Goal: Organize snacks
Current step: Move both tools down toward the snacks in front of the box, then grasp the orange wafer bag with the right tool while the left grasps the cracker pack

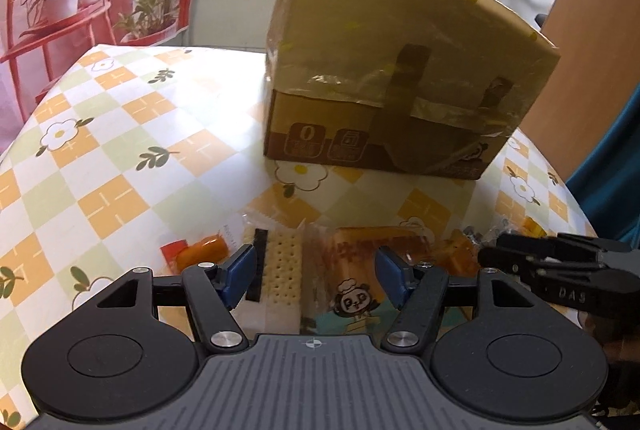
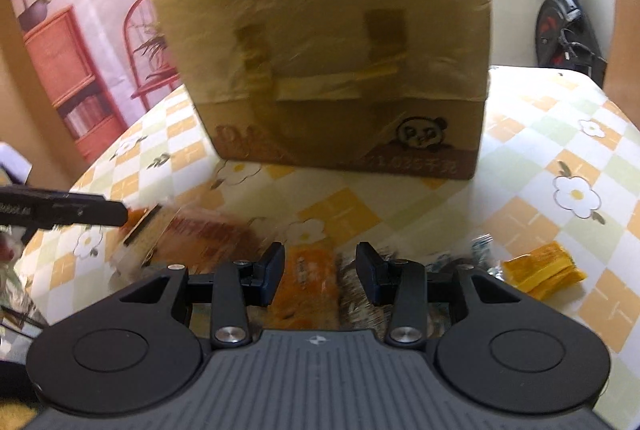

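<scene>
Several snack packets lie in a row on the checked tablecloth [image 1: 120, 157] in front of a taped brown cardboard box [image 1: 400, 69]. My left gripper [image 1: 317, 276] hangs open over a pale cracker packet [image 1: 282, 270] and an orange panda-print bread packet [image 1: 352, 270], both between its blue pads. My right gripper [image 2: 321, 272] is open too, straddling a long orange packet [image 2: 310, 282] with a darker wrapper [image 2: 352, 294] beside it. Each gripper's black fingers show at the edge of the other's view: the right gripper [image 1: 552, 262], the left gripper [image 2: 64, 213].
A small orange packet [image 1: 200, 250] lies left of the crackers. A folded yellow packet [image 2: 544, 270] and crinkled clear wrappers [image 2: 482, 250] lie to the right. The box [image 2: 332, 49] stands mid-table. An exercise bike [image 2: 560, 21] stands behind the table.
</scene>
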A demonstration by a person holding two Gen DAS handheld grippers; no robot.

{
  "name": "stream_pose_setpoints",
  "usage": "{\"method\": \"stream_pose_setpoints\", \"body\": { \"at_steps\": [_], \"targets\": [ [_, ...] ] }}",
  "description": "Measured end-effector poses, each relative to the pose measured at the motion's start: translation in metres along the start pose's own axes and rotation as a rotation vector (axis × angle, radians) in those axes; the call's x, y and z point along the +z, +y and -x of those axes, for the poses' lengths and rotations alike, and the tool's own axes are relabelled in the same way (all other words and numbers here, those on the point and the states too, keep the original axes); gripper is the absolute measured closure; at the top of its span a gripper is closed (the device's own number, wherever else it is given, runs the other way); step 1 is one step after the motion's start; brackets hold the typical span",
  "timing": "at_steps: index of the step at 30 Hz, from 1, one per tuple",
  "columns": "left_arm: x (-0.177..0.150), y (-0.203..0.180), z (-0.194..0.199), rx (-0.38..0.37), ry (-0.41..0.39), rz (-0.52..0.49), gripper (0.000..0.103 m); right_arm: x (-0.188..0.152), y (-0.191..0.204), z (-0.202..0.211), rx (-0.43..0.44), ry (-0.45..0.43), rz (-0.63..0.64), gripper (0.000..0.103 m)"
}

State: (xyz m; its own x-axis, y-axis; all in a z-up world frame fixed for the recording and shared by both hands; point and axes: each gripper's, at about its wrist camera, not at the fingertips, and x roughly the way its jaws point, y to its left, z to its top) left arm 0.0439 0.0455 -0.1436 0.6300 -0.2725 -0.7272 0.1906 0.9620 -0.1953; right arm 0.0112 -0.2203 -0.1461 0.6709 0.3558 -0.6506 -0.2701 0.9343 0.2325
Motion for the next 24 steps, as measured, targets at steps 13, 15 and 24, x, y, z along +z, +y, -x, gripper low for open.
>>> {"method": "stream_pose_setpoints", "body": {
  "at_steps": [13,15,24],
  "targets": [
    [-0.007,0.011,-0.003,0.053,-0.007,0.04,0.045,-0.017,0.016,-0.017,0.0,0.082,0.088,0.06],
    [-0.007,0.011,-0.006,0.056,0.0,0.039,0.047,-0.019,0.015,-0.018,-0.007,0.088,0.089,0.061],
    [-0.012,0.014,-0.019,0.081,0.021,0.022,0.048,-0.02,0.003,-0.015,-0.045,0.062,0.051,0.063]
  ]
}}
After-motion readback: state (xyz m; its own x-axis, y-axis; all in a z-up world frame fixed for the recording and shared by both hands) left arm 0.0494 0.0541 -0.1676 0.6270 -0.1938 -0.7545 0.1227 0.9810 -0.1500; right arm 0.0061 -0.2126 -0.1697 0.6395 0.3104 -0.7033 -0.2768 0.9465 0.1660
